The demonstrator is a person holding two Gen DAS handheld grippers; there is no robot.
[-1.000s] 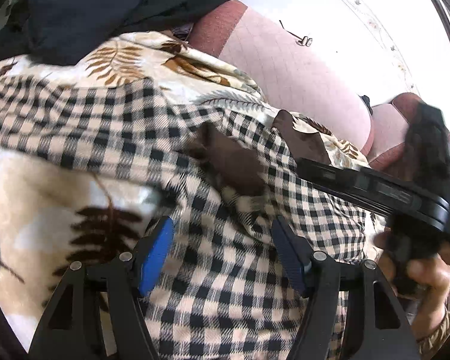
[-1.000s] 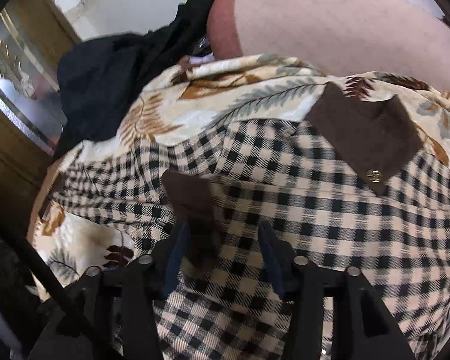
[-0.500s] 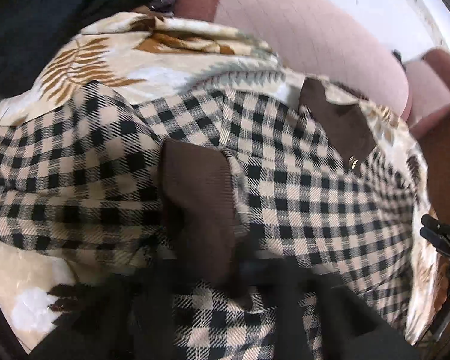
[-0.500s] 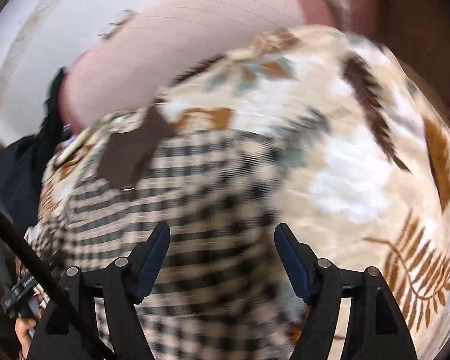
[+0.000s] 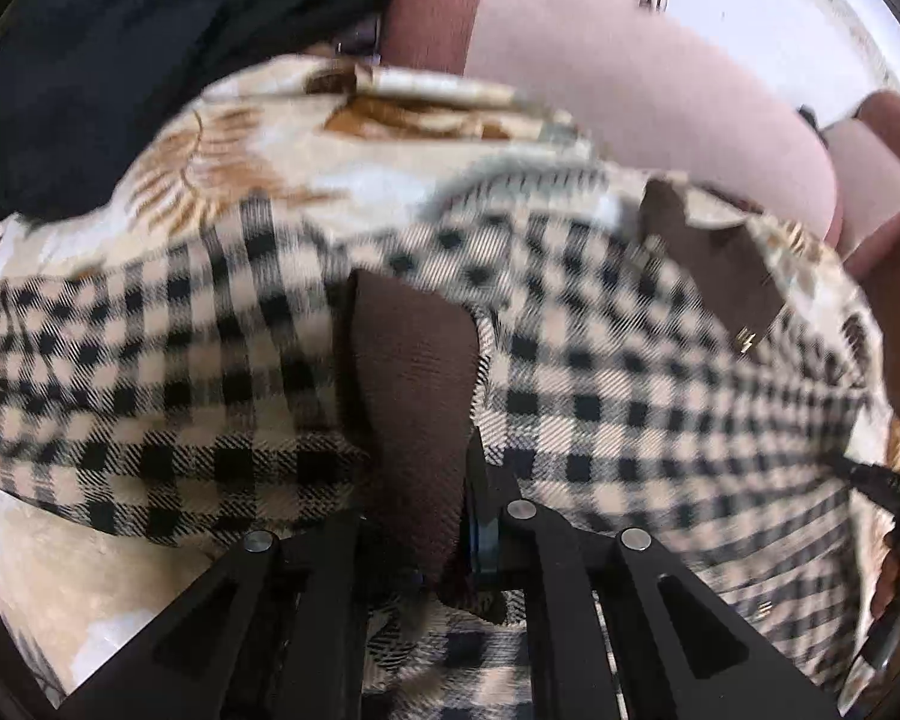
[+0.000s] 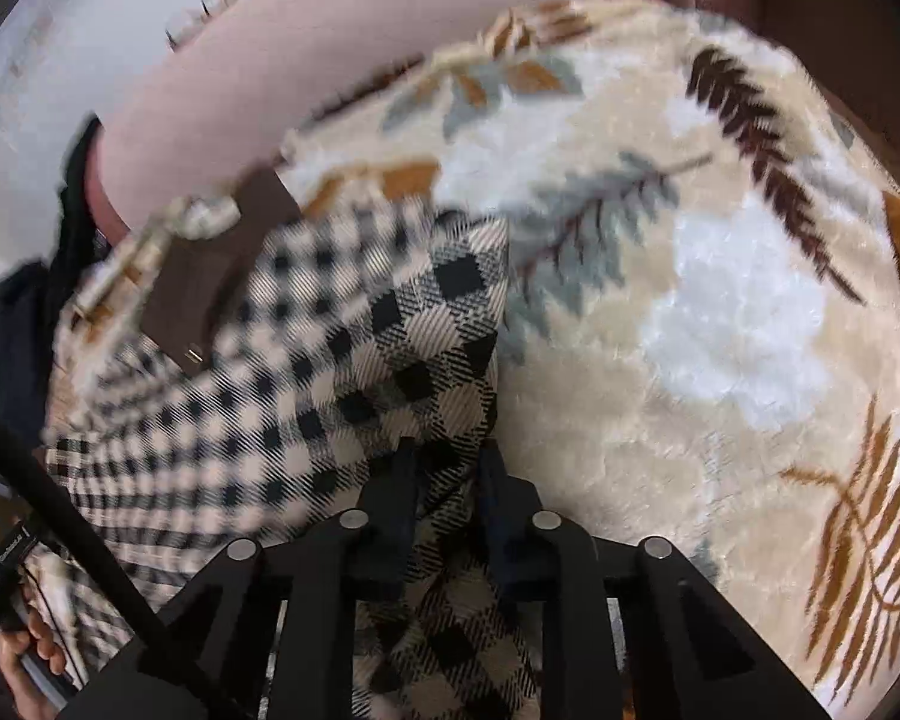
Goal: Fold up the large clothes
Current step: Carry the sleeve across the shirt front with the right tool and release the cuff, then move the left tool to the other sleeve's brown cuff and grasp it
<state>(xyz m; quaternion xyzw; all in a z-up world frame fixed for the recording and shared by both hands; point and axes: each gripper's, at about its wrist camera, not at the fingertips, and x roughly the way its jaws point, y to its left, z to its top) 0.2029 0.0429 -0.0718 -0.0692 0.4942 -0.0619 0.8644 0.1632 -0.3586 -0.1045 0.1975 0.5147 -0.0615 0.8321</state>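
A black-and-cream checked garment [image 5: 600, 372] with brown trim lies spread on a leaf-print blanket [image 5: 240, 168]. My left gripper [image 5: 432, 492] is shut on its brown cuff [image 5: 414, 372], which stands up between the fingers. In the right wrist view, my right gripper [image 6: 447, 480] is shut on a folded edge of the checked garment [image 6: 390, 348] beside the blanket [image 6: 720, 312]. A brown pocket flap with a metal snap [image 5: 720, 276] sits at the garment's far side and shows in the right wrist view [image 6: 210, 276] too.
A pink cushioned sofa back [image 5: 630, 72] rises behind the blanket. Dark clothing [image 5: 90, 72] is piled at the far left. A white wall [image 6: 60, 30] lies beyond. The person's other hand [image 6: 24, 654] shows at the lower left of the right wrist view.
Both grippers have closed. The left one moved in and took the brown cuff. The right one swung to the garment's right edge and shut on it.
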